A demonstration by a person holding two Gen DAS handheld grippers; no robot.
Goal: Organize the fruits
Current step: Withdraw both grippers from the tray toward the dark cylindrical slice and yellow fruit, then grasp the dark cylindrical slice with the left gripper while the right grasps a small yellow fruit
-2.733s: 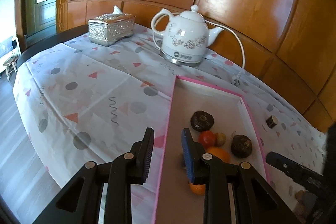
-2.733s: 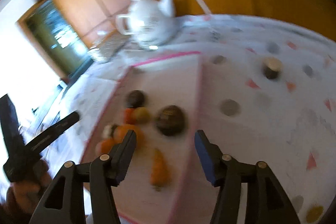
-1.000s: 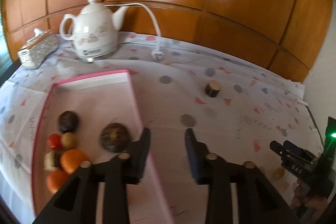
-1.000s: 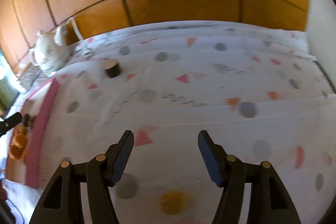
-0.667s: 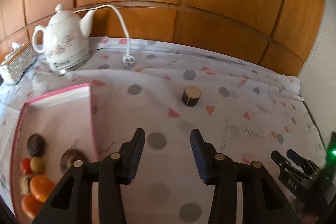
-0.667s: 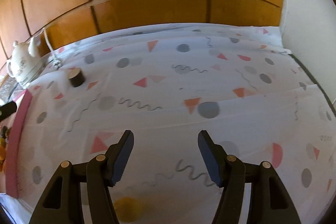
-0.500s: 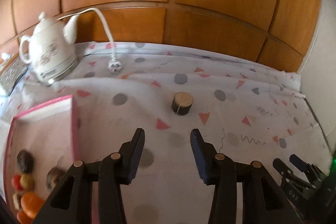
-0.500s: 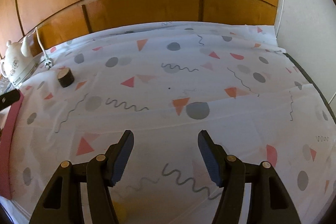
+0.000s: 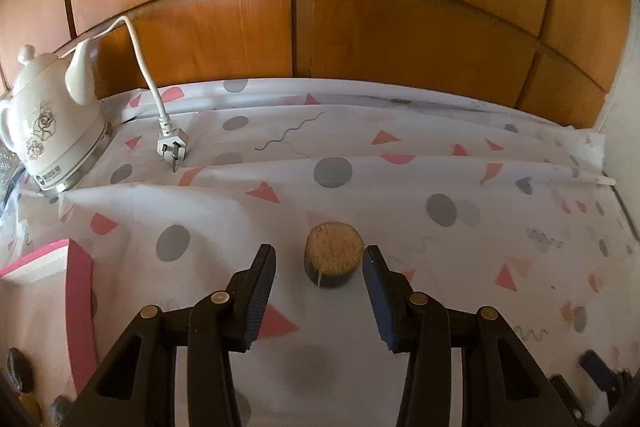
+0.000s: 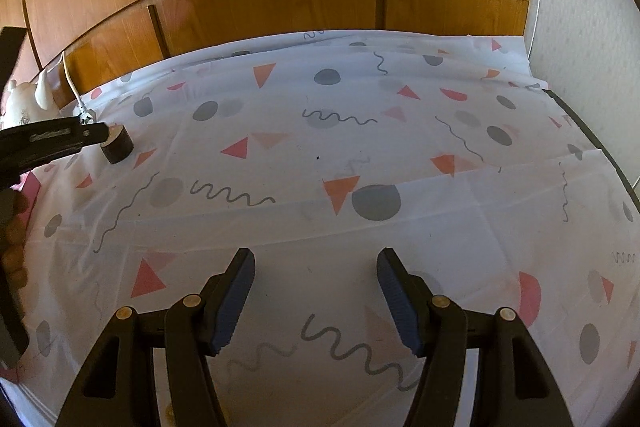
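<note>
A wood-panelled wall (image 9: 400,27) backs a table covered by a white tablecloth (image 9: 400,187) printed with grey dots, pink triangles and squiggles. At the left edge of the left wrist view sits the corner of a pink-rimmed tray (image 9: 76,291), with dark rounded fruits only partly visible at the bottom left corner of the frame. A white floral kettle (image 9: 48,135) stands at the far left near the wall, its cord ending in a white plug (image 9: 172,147) lying on the cloth. The left gripper (image 9: 319,269) hangs low over the cloth with its fingers spread, one on each side of a small dark cylindrical piece with a tan flat top (image 9: 334,261); neither finger touches it. That piece stands upright on the cloth, well apart from the tray. The right gripper (image 10: 316,277) hovers over bare cloth far to the right, fingers spread and holding nothing.
</note>
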